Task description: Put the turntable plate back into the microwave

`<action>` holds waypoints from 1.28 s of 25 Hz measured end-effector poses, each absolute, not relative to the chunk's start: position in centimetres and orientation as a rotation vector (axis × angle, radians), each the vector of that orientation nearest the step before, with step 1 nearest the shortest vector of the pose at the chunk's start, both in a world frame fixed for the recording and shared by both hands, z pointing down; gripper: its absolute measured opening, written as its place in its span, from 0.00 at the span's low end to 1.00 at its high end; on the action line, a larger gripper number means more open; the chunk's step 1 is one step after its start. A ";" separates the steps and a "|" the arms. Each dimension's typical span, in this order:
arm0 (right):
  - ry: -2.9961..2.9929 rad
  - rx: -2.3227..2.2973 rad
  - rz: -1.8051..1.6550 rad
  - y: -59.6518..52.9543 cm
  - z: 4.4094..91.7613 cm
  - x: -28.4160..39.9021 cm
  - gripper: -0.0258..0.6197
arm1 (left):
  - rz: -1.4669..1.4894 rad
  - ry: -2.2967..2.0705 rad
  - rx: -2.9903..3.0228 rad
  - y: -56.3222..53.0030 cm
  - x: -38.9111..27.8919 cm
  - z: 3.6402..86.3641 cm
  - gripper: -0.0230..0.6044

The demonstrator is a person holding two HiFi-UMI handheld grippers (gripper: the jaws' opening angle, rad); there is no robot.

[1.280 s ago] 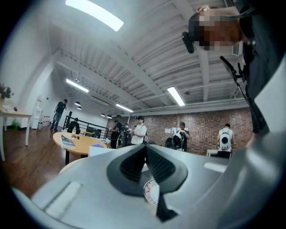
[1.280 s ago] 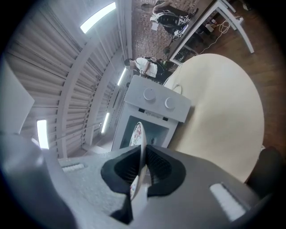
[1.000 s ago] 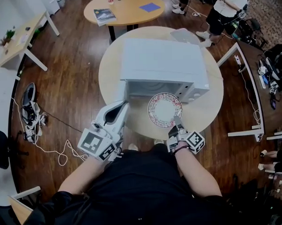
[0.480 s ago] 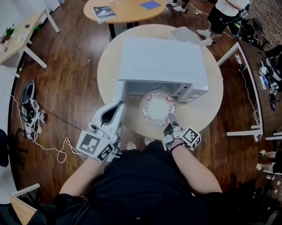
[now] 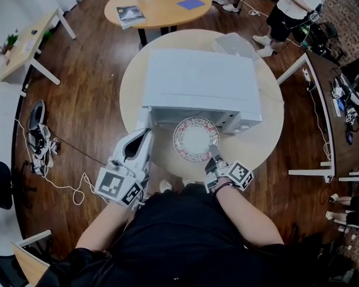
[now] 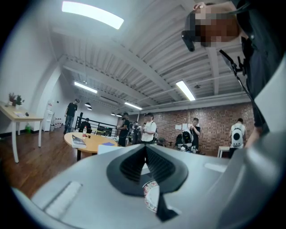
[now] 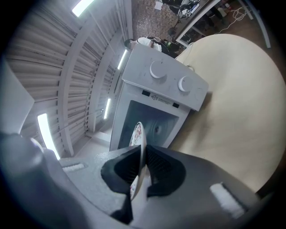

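Turntable plate (image 5: pixel 196 139) hangs roughly flat at the middle of the head view, just in front of the microwave's (image 5: pixel 201 80) open mouth. It is above the round bench (image 5: pixel 259 140) and not yet inside. Our right tongs (image 5: pixel 214 151) are closed on its near rim and pinch the edge alone. In the right gripper view we see the plate edge-on between the pads, aimed at the dark cavity (image 7: pixel 154 123). Our left tongs (image 5: pixel 145 135) sit at the left of the opening, beside what looks like the open door. Their jaws are together with nothing between them.

We judge the grip to be the weak point. A one-sided pinch on a smooth rim leaves the whole plate levering on the pads, so it may droop, swivel or slide out. If it sags, the far rim could strike the lower lip of the opening or a cavity wall. If we let go too high or off the centre hub, it could land crooked, rock, or chip. We also think the door might swing back into the way.
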State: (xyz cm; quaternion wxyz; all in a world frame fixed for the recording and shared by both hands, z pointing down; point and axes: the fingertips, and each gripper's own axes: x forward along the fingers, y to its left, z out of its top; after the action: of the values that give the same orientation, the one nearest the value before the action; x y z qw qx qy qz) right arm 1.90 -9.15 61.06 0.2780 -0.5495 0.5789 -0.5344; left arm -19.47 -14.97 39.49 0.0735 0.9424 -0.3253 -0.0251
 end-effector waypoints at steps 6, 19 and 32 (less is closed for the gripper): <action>1.576 -1.453 -1.457 -10.0 61.8 1.7 0.07 | -0.063 -1.002 2.816 -15.0 -18.9 39.3 0.04; 1.568 -1.445 -1.484 -12.4 63.0 1.9 0.07 | -0.023 -1.042 2.828 -16.3 -18.1 38.8 0.04; 1.552 -1.459 -1.482 -14.6 64.2 2.3 0.07 | 0.004 -1.059 2.832 -16.4 -17.9 39.0 0.04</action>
State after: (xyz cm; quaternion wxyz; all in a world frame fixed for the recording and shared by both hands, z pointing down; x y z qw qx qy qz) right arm 2.27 -14.55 64.15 0.2700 -0.5416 0.5757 -0.5498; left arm -17.93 -16.40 38.98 0.0587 0.9350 -0.3497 0.0012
